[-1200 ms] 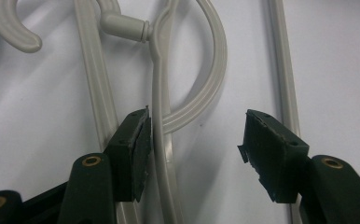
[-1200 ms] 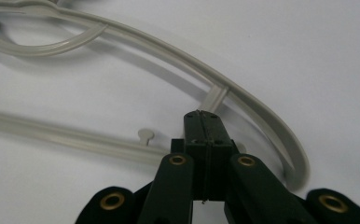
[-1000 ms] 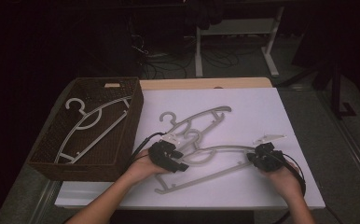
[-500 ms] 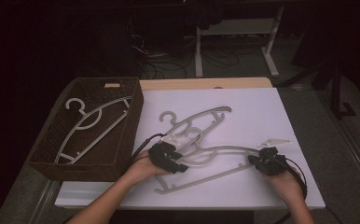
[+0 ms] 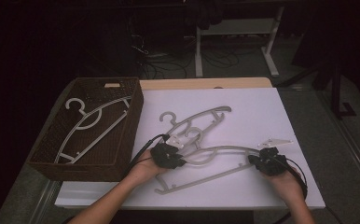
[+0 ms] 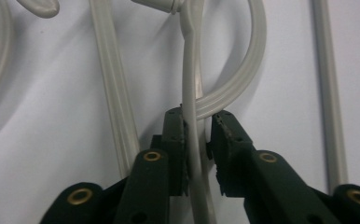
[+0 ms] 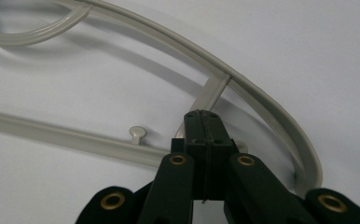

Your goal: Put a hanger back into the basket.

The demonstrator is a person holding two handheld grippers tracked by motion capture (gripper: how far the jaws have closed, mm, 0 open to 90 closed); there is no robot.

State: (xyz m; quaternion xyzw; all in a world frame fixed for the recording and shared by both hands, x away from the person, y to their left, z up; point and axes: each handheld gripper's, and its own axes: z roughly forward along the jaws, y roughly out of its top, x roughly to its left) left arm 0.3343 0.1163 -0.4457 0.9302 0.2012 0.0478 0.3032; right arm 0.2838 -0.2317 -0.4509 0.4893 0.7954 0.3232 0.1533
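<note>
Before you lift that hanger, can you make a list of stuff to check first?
1. Left claw gripping the near hanger: ok, it has just been closing and its pads now press a thin bar of the hanger.
2. Right claw gripping the hanger's other end: cannot tell; the jaws are shut, but what they pinch is hidden.
3. Near hanger free of the far hanger: not ok, its hook end lies over it.
4. Basket has room: ok, one hanger lies inside.
5. Cables off the hanger: cannot tell.
</note>
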